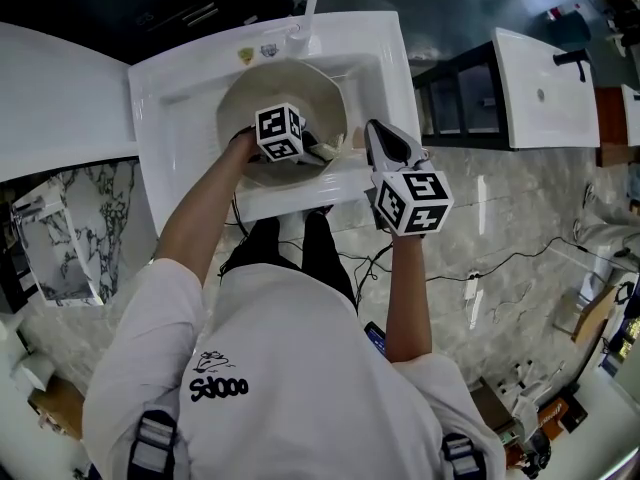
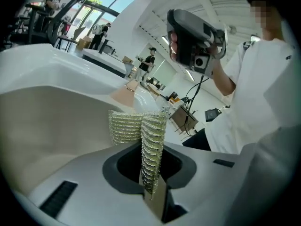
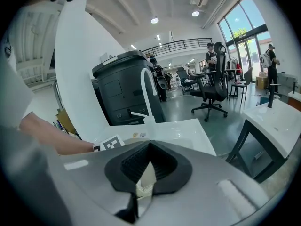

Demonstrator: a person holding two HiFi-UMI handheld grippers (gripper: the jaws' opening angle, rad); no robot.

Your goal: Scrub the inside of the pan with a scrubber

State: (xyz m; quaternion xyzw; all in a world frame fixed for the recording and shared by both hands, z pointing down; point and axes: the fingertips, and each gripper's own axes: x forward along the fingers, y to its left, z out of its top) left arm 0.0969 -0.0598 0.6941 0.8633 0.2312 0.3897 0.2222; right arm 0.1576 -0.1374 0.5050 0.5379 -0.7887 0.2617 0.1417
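The left gripper [image 2: 151, 187] is clamping a ribbed metal-mesh scrubber [image 2: 136, 128] inside the round cream pan [image 1: 325, 93]. The right gripper [image 3: 139, 188] is pinching the pan's edge at 3 o'clock, close to the glossy sink [image 1: 180, 88] wall.

The pan [image 1: 300, 83] sits in the sink [image 1: 390, 63], left claw [image 1: 318, 154] and scrubber [image 2: 151, 145] inside it, right claw [image 1: 372, 133] seemingly at its rim.

pan [image 1: 300, 83]: cream, round, in sink [image 1: 170, 88] | scrubber [image 2: 151, 145]: silvery mesh, folded, upright

Between the matt grey plastic fingers [image 2: 84, 182] of the left gripper [image 2: 151, 187], the scrubber [image 2: 149, 135] is rough, glinting metal mesh. Beyond them the pan [image 2: 51, 126] looks smooth, matt cream; the sink [image 1: 180, 88] glossy white.
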